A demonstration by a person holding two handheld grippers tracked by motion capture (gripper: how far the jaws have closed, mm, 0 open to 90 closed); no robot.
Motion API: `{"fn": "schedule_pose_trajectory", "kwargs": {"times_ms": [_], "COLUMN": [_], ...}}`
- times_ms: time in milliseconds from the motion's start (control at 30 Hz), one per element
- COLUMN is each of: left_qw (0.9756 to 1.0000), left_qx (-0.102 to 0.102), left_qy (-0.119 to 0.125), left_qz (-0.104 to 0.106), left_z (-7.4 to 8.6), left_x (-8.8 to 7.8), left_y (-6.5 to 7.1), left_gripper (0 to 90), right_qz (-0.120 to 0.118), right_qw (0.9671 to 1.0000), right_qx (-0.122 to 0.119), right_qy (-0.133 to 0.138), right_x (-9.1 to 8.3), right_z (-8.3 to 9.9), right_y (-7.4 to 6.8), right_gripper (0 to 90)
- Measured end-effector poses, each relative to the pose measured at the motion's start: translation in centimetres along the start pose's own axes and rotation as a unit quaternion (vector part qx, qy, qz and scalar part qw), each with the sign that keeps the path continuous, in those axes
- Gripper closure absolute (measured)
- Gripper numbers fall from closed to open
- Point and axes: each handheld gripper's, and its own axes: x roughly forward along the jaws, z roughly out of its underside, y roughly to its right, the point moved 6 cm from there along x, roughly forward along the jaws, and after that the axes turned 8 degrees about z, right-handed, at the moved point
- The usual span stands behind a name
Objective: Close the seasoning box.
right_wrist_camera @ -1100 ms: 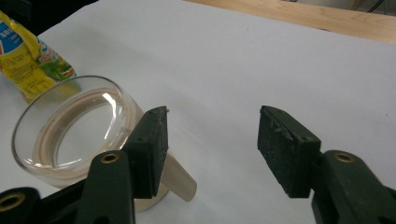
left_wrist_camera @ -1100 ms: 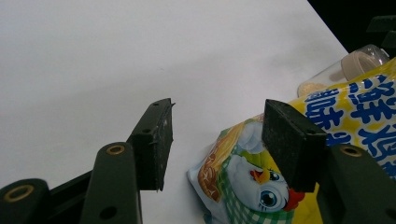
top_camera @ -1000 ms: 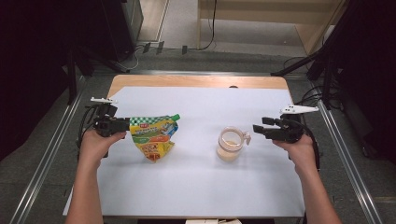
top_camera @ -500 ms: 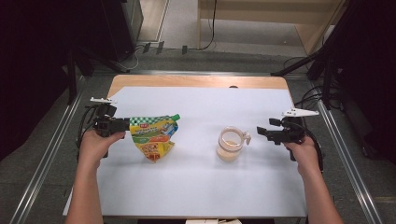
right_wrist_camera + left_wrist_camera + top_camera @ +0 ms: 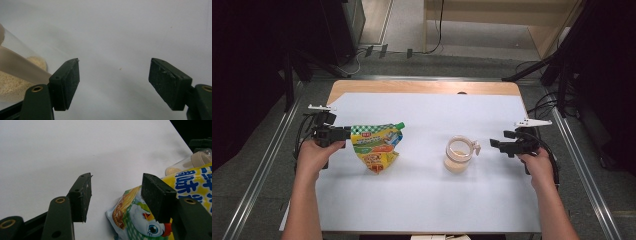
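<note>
Left gripper [image 5: 343,133]: it is being held level at the left side of the white table [image 5: 427,200], jaws standing apart with nothing pressed between them; in the left gripper view one pad is lying just over the pouch's printed corner, the other over bare table.
Refill pouch [image 5: 376,145]: a yellow-and-green spouted pouch is lying flat just ahead of the left jaws, its green cap [image 5: 399,125] at the far corner, away from that gripper.
Pouch handling: it is judged to be soft, light and slick-skinned, likely to sag and fold; the stiffer sealed top edge or the spout neck is being favoured as the place to take hold.
Glass jar [image 5: 458,154]: a small clear jar with pale granules at its bottom is standing upright, between the pouch and the right gripper, near the right jaws but apart from them.
Jar handling: it is judged rigid, smooth and breakable; a firm hold across the wall below the rim is being suggested.
Right gripper [image 5: 496,145]: its jaws have just been opening and are standing wide, nothing between them.
</note>
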Motion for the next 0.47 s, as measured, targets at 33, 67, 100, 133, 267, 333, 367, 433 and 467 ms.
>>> {"fn": "schedule_pose_trajectory", "kwargs": {"times_ms": [33, 67, 100, 133, 267, 333, 367, 433, 467], "left_qw": [1.0, 1.0, 1.0, 0.9999, 0.9996, 0.9994, 0.9992, 0.9991, 0.9988], "left_qx": [0.0, 0.0, -0.001, 0.0, -0.013, -0.022, -0.025, -0.027, -0.029], "left_qy": [0.0, 0.0, 0.001, 0.002, 0.013, 0.02, 0.023, 0.025, 0.029], "left_qz": [0.0, -0.004, -0.007, -0.01, -0.021, -0.018, -0.019, -0.021, -0.025], "left_z": [0.0, 0.0, 0.0, 0.0, 0.0, 0.0, 0.0, 0.1, 0.1], "left_x": [0.0, 0.0, 0.1, 0.0, 0.0, 0.0, -0.1, 0.0, 0.1], "left_y": [0.0, -0.1, -0.2, -0.3, -0.7, -0.9, -1.1, -1.4, -1.6], "left_gripper": [42.4, 42.5, 42.8, 42.9, 41.4, 38.7, 37.5, 35.1, 31.8], "right_qz": [0.001, 0.001, 0.001, 0.001, 0.001, 0.001, 0.0, -0.001, -0.001], "right_qw": [1.0, 1.0, 1.0, 1.0, 1.0, 1.0, 1.0, 1.0, 1.0], "right_qx": [-0.001, -0.001, -0.001, -0.001, -0.003, -0.004, -0.005, -0.005, -0.004], "right_qy": [0.0, 0.0, 0.0, 0.0, -0.004, -0.006, -0.006, -0.007, -0.008], "right_x": [0.0, 0.0, 0.0, 0.0, 0.1, 0.2, 0.2, 0.3, 0.3], "right_z": [0.0, 0.0, 0.0, 0.0, 0.1, 0.2, 0.2, 0.3, 0.3], "right_y": [0.0, 0.0, 0.0, 0.0, -0.2, -0.2, -0.2, -0.3, -0.3], "right_gripper": [25.6, 25.6, 25.6, 25.6, 25.6, 25.6, 25.6, 25.6, 25.6]}}
